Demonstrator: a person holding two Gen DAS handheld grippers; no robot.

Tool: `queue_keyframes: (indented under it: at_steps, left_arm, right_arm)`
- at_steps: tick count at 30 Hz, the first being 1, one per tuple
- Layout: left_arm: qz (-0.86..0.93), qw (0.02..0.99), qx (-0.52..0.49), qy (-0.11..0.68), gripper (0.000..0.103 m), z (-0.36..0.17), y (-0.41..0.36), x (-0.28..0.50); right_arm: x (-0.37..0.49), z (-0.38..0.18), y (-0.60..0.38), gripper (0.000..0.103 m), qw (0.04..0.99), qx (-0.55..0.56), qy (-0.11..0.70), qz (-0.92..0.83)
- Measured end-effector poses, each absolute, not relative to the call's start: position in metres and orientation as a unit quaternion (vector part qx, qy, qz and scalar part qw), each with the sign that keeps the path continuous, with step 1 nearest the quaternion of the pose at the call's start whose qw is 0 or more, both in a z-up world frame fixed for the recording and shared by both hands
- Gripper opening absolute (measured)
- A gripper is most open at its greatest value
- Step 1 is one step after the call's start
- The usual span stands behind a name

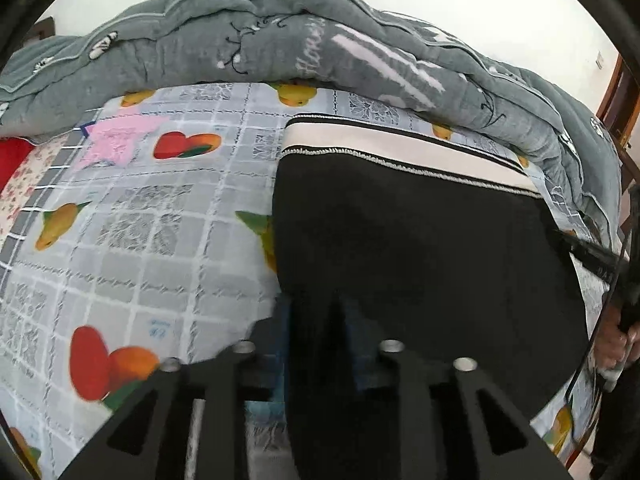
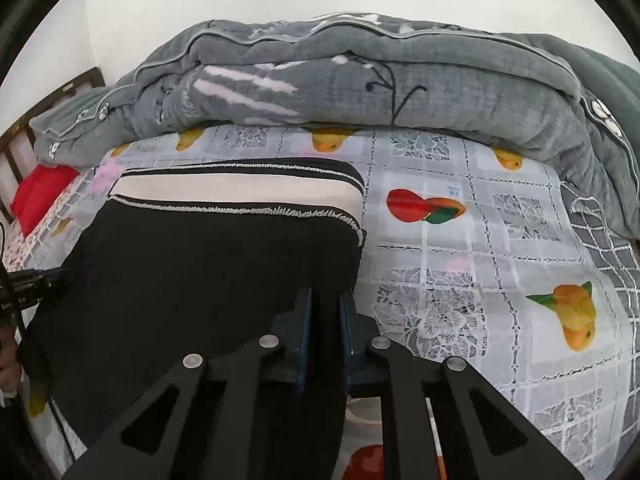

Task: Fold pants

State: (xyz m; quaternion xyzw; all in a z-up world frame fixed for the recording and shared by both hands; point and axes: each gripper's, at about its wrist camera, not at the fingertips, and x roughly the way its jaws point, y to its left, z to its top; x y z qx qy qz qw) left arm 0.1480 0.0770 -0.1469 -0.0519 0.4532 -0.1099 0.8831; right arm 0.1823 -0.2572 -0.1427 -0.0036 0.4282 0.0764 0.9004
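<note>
The black pants [image 2: 208,264] lie across the fruit-print bed sheet [image 2: 480,240], filling each frame's lower centre. The right gripper [image 2: 324,320] and left gripper [image 1: 316,320] jaws each pinch dark cloth near one edge. A thin pinch may slip, skewing the fold.

Grey quilt [image 2: 360,80] heaped on fruit-print sheet [image 2: 500,240].

We look from the left wrist camera steeply down, close over the black pants [image 1: 420,248] at their left edge on the fruit-print sheet [image 1: 160,240]. Our right wrist camera sits equally close at their right edge. Both views share the grey quilt [image 2: 360,92] across the top.
</note>
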Motion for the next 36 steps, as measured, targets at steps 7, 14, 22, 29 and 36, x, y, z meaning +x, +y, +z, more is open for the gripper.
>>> queue_keyframes:
  at_steps: [7,14,22,29,36]
  left_arm:
    - [-0.115,0.887,-0.075,0.442,0.046,-0.146,0.088,0.115]
    - [-0.111,0.892,-0.076,0.432,0.046,-0.136,0.104,0.09]
    - [-0.158,0.896,-0.019,0.415,0.046,-0.136,0.088,0.044]
    - [-0.139,0.887,0.03,0.439,0.045,-0.162,0.084,0.016]
    - [-0.128,0.91,0.026,0.395,0.01,-0.15,0.078,0.019]
  right_arm:
    - [0.197,-0.146,-0.266,0.012,0.893,0.057,0.438,0.088]
    - [0.181,-0.119,-0.278,0.008,0.909,0.09,0.391,0.112]
    - [0.159,-0.134,-0.258,0.021,0.909,-0.016,0.415,0.05]
    - [0.094,-0.131,-0.246,0.021,0.909,-0.061,0.407,0.066]
    - [0.067,-0.138,-0.247,0.021,0.908,-0.044,0.409,0.072]
